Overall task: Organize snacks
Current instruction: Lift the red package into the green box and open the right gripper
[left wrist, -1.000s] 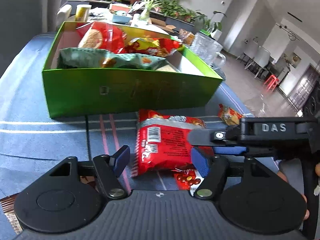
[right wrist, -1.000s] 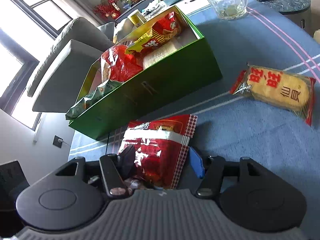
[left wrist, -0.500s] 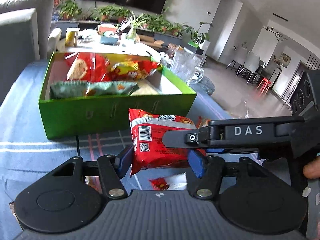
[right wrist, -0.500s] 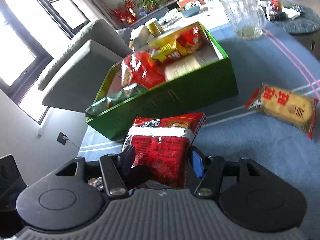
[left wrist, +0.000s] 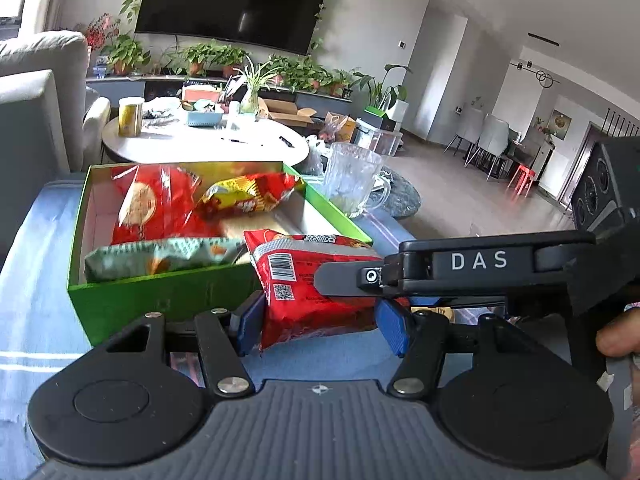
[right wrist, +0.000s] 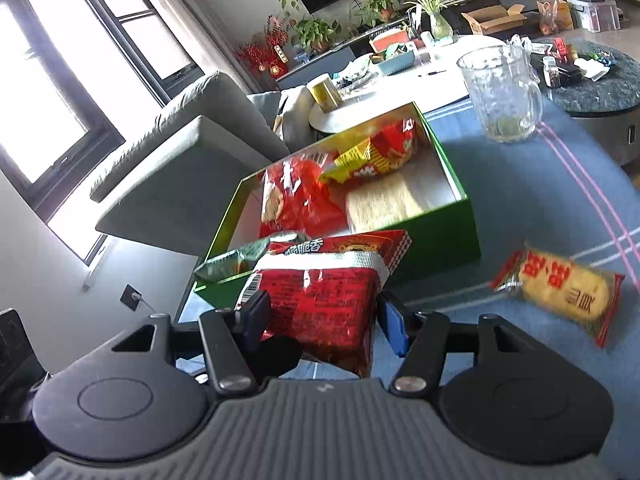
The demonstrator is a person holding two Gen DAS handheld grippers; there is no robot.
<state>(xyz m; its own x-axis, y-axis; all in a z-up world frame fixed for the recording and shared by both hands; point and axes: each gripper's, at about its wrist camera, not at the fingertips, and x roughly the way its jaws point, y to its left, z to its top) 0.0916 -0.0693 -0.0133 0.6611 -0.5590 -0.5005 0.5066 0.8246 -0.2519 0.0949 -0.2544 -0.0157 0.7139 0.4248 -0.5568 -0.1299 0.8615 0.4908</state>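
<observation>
Two claws on one red pkt (left wrist: 316, 300), held up off the blue table (left wrist: 32, 280) right at the near wall of the green box (left wrist: 160, 300). R gripper (right wrist: 324, 312) looks clamped on it, a pad pressed to each side of the bag. L gripper (left wrist: 320, 316) has its fingers either side of the same pkt, but whether it's actually squeezing or just bracketing, can't tell from where I'm looking.

What matters for the next bit: the box sits straight ahead of both claws, a touch to the L. The pkt's long axis points away from the R claw toward the box, and its far end already overlaps the near rim. So prob a short push fwd and a drop. The barest floor I can see is at the R side of the box.

Count:
- 1 box.
- 4 pkts inside: a big red cracker bag, a yellow-red one, a green one along the near wall, and a pale flat one.
- 1 red pkt in the claws.
- 1 yellow pkt (right wrist: 560, 292) loose on the table, off to the R, well apart from the box. R hand is nearer to that one.
- 1 glass mug (left wrist: 352, 180) just past the box's far R corner.
</observation>
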